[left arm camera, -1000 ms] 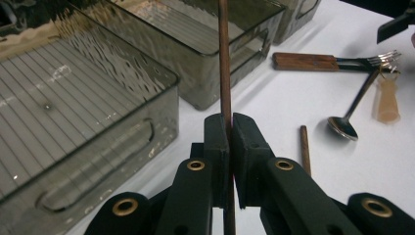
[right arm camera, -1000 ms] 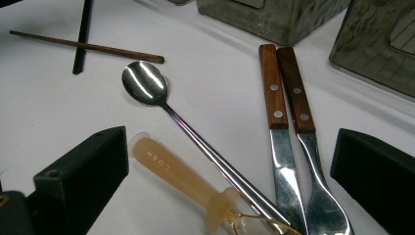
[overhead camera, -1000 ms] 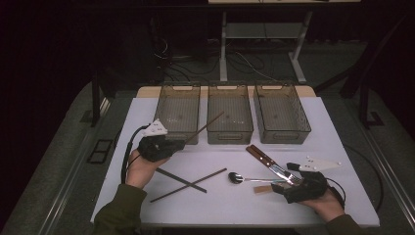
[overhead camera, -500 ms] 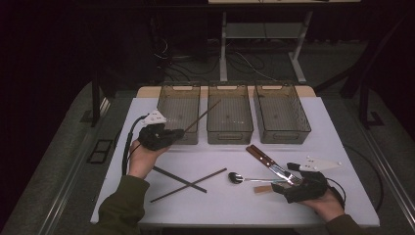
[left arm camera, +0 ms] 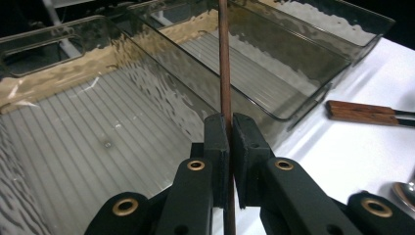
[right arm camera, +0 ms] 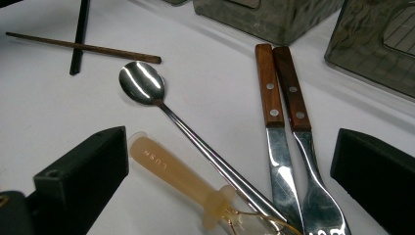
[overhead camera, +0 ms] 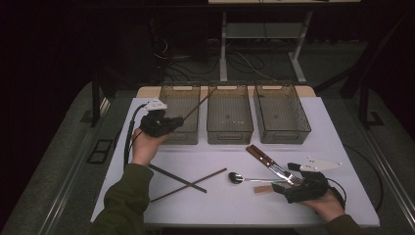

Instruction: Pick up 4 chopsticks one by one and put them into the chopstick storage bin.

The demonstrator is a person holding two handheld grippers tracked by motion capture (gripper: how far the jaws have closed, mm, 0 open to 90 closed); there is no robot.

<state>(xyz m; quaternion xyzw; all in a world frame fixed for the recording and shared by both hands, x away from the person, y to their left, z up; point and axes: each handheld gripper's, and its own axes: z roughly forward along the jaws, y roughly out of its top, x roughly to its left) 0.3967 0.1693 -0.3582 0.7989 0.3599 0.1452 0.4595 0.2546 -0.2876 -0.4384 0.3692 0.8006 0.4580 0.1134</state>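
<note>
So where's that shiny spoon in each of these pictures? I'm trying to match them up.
High view: the spoon lies low and right of centre on the white table, bowl pointing left.
Left gripper view: just the edge of its bowl peeks in at the lower right edge.
Right gripper view: it runs diagonally across the middle, bowl at upper left.
Shared landmark: the two wooden handles beside it.

Brown chopstick, smoky ribbed bins, wood-handled knife, silver spoon, white table.
</note>
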